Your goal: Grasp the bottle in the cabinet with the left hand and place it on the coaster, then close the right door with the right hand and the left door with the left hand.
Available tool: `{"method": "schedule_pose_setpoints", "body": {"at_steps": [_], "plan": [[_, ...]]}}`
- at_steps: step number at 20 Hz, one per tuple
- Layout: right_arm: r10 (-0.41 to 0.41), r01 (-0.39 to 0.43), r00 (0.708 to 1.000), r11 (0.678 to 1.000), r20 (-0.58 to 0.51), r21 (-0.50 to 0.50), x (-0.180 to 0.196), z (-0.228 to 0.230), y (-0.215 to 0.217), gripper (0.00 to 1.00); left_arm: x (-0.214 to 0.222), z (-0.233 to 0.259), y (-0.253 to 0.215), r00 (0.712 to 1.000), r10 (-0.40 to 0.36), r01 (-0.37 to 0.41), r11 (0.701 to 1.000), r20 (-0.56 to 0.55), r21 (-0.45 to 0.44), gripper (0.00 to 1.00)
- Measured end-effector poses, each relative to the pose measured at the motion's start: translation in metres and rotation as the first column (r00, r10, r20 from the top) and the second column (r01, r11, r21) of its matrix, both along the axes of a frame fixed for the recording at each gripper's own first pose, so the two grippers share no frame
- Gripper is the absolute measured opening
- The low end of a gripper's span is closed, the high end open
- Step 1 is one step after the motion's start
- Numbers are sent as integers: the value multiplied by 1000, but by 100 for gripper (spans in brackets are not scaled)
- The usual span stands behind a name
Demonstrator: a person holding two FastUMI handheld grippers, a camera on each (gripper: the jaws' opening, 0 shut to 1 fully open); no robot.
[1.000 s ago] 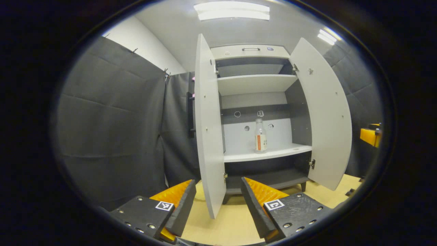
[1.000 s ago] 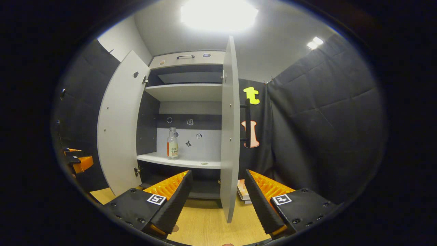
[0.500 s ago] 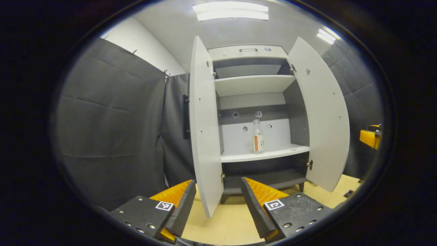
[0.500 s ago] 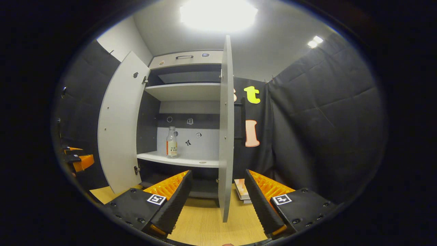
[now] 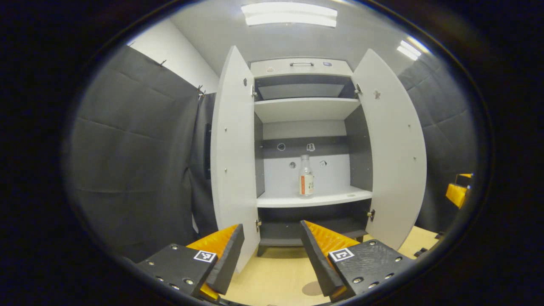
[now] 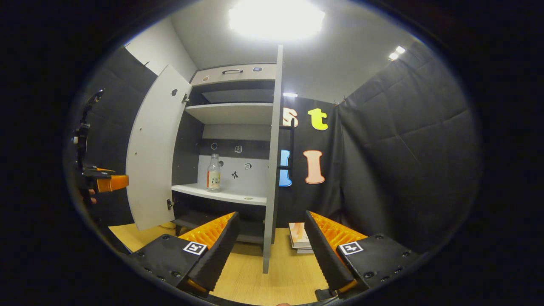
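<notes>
Step in hand: approaching the cabinet (image 5: 304, 68) for the first grasp; bottle not yet taken, both doors standing open.

Bottle position: standing upright on the middle shelf (image 5: 312, 198), near the back wall; bottle (image 5: 305, 175) also showing in the right gripper view (image 6: 213, 173), left of centre on that shelf.

Left gripper (image 5: 272, 259): jaws standing wide apart, holding nothing.

Right gripper (image 6: 270, 250): jaws standing wide apart, holding nothing; edge of the right door (image 6: 272, 161) lining up between them, not touching.

Bottle relative to left jaws: lying well ahead and above, roughly in line with the gap, slightly toward the right-hand finger; well apart, no contact.

Coaster: round dark patch on the surface (image 5: 276, 280) by the right-hand finger, judged likely the coaster (image 5: 311, 288); partly hidden, not certain.

Left door (image 5: 233, 157): swinging open beside the approach path, just left of the jaws' line.

Next move, judged: raising and advancing the left gripper between the doors, centring the gap on the bottle body, closing below the neck.

Risk, judged: clipping the left door edge or tipping the light, tall bottle on entry.

Right-hand step: waiting until bottle placement.
</notes>
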State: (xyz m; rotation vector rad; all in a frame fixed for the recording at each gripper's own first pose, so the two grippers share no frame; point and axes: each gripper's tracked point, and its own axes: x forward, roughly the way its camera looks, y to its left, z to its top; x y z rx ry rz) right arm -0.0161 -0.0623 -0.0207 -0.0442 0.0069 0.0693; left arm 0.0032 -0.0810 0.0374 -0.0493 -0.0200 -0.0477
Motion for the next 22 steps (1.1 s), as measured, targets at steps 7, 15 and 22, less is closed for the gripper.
{"method": "schedule_pose_setpoints", "body": {"at_steps": [7,15,22], "plan": [[-17,18,999,999,-28,35,-4,-8,-12,97,45,35,-11,999,-36,36,999,23,1,80],[-118,119,992,993,-46,25,10,-12,-28,97,122,48,-54,990,-141,141,990,22,-2,82],[-215,217,974,976,-68,11,24,-21,-41,97,196,64,-71,982,-183,184,983,45,-5,82]]}}
